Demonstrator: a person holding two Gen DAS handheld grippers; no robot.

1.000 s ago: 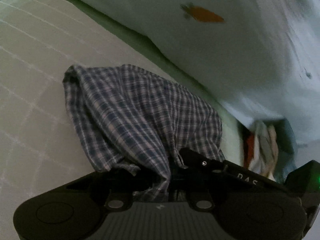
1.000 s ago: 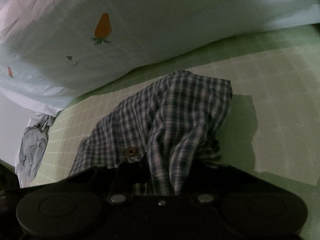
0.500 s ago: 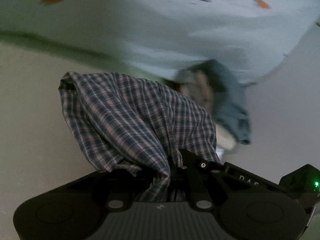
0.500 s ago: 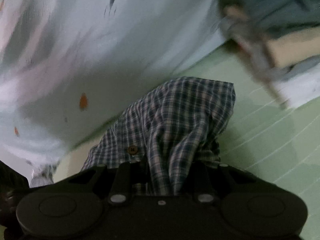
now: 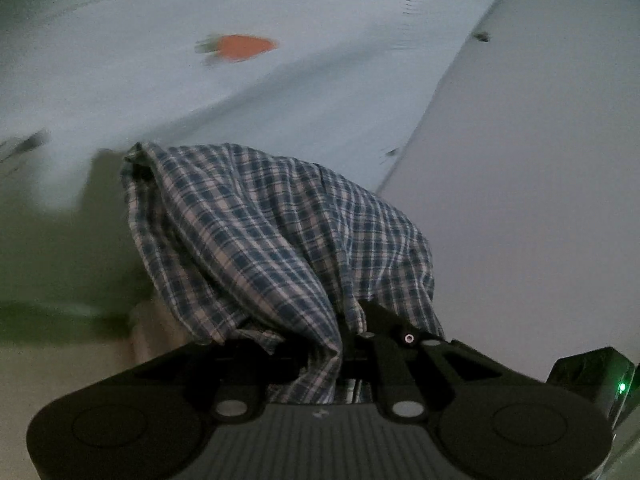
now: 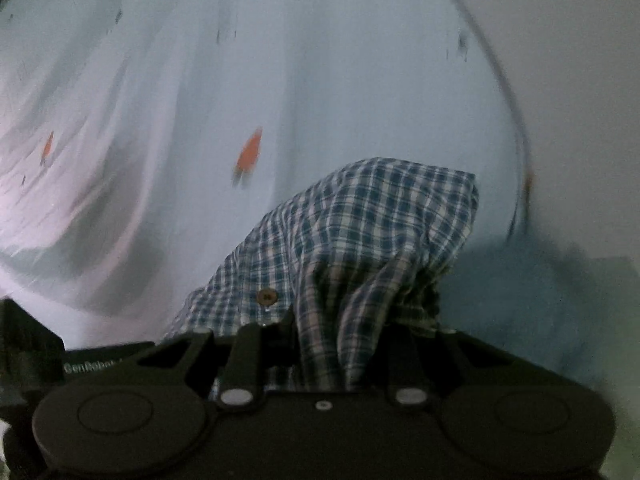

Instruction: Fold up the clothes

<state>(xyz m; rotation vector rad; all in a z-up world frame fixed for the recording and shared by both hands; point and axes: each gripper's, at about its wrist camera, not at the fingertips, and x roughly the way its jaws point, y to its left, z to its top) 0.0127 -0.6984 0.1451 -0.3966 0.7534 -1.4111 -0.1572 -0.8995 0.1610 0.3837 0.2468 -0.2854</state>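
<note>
A blue and white plaid shirt (image 5: 272, 240) hangs bunched over my left gripper (image 5: 332, 344), which is shut on its fabric. The same plaid shirt (image 6: 360, 248), with a brown button (image 6: 267, 297), drapes over my right gripper (image 6: 332, 344), which is shut on it too. The cloth hides the fingertips in both views. Both grippers hold the shirt up in the air, clear of the bed.
A pale blue quilt with orange carrot prints (image 5: 240, 46) fills the background; it also shows in the right wrist view (image 6: 248, 152). A plain white wall (image 5: 540, 180) is on the right. A green sheet (image 5: 60, 260) is at left. A dark teal cloth (image 6: 540, 300) lies at lower right.
Both grippers have swung with the shirt away from the green sheet toward the carrot quilt and the wall. The pile of clothes has left the left view. The grip on the shirt is unchanged.
</note>
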